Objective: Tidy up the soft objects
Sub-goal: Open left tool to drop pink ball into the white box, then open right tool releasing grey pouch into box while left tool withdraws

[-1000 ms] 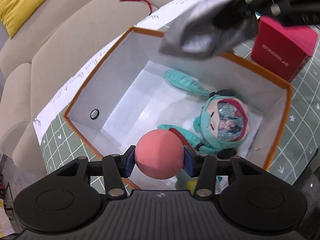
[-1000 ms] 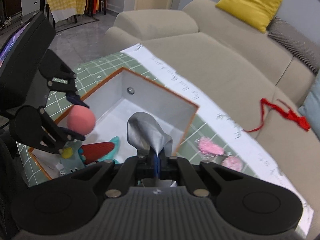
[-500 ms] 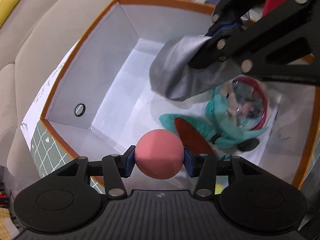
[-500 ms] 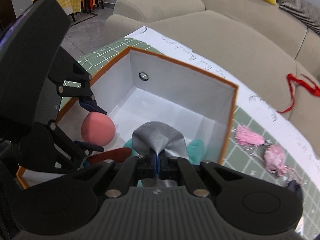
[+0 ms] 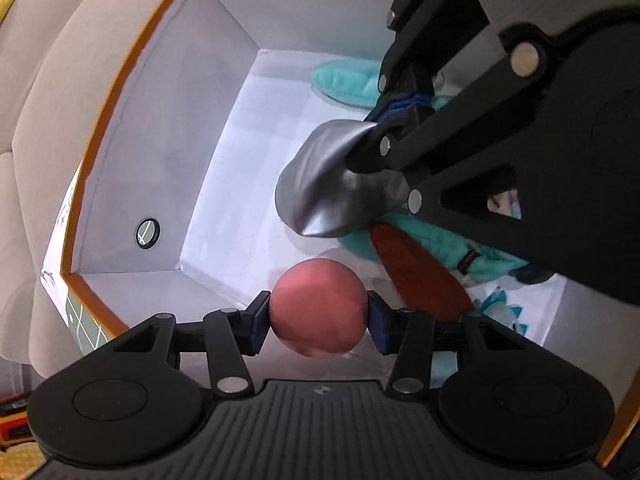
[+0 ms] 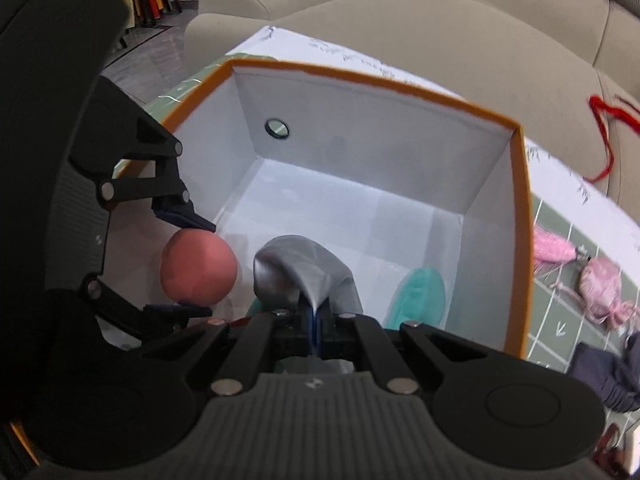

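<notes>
Two grippers crowd one box — the left gripper clamped on the pink ball, the right gripper pinching grey cloth above the teal doll — so releasing together risks a knock, or the ball rolling.

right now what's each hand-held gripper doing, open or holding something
Left hand-held gripper: shut on the pink ball, over the box.
Right hand-held gripper: shut on the grey cloth.
</notes>
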